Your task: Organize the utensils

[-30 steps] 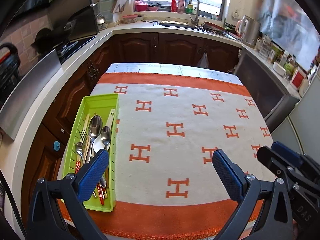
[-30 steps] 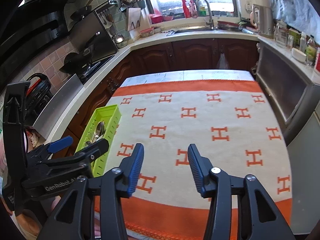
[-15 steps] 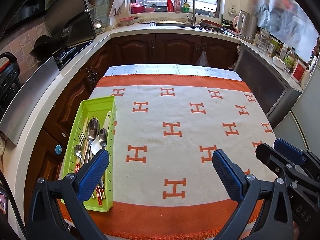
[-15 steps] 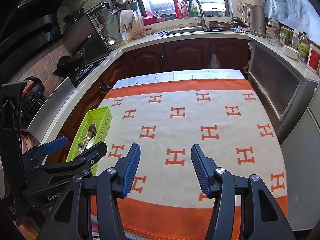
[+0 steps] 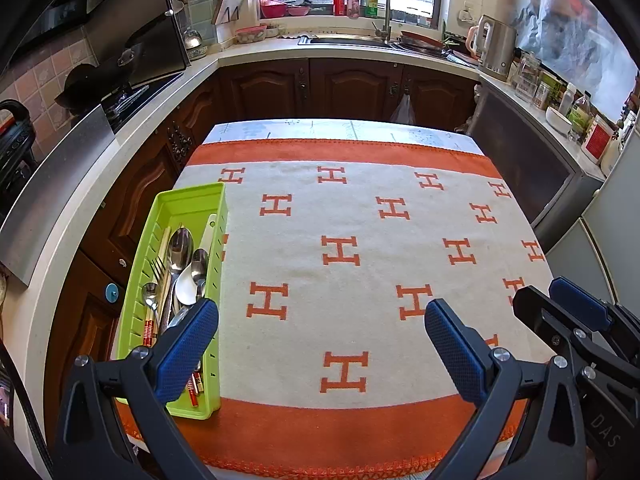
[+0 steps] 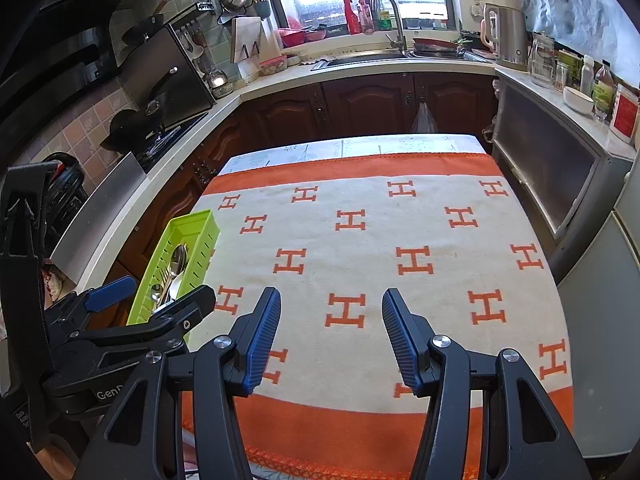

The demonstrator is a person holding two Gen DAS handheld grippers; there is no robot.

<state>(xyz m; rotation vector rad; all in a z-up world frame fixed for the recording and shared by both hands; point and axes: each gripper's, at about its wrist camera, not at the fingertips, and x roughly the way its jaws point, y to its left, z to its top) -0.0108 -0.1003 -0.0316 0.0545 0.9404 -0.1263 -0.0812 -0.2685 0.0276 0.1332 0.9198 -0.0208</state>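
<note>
A lime green utensil tray lies along the table's left edge, also in the right wrist view. It holds metal spoons, a fork, a white spoon and chopsticks. My left gripper is open and empty, above the table's near edge, its left finger over the tray's near end. My right gripper is open and empty, to the right of the left one, above the cloth. The right gripper also shows at the right edge of the left wrist view.
A white cloth with orange H marks and orange borders covers the table. Dark wood cabinets and a counter with a stove, sink and kettle surround it. A grey appliance stands at the right.
Both grippers have pulled back and risen a little, so more of the table and kitchen shows. Both stay open. The tray and utensils have not moved.
</note>
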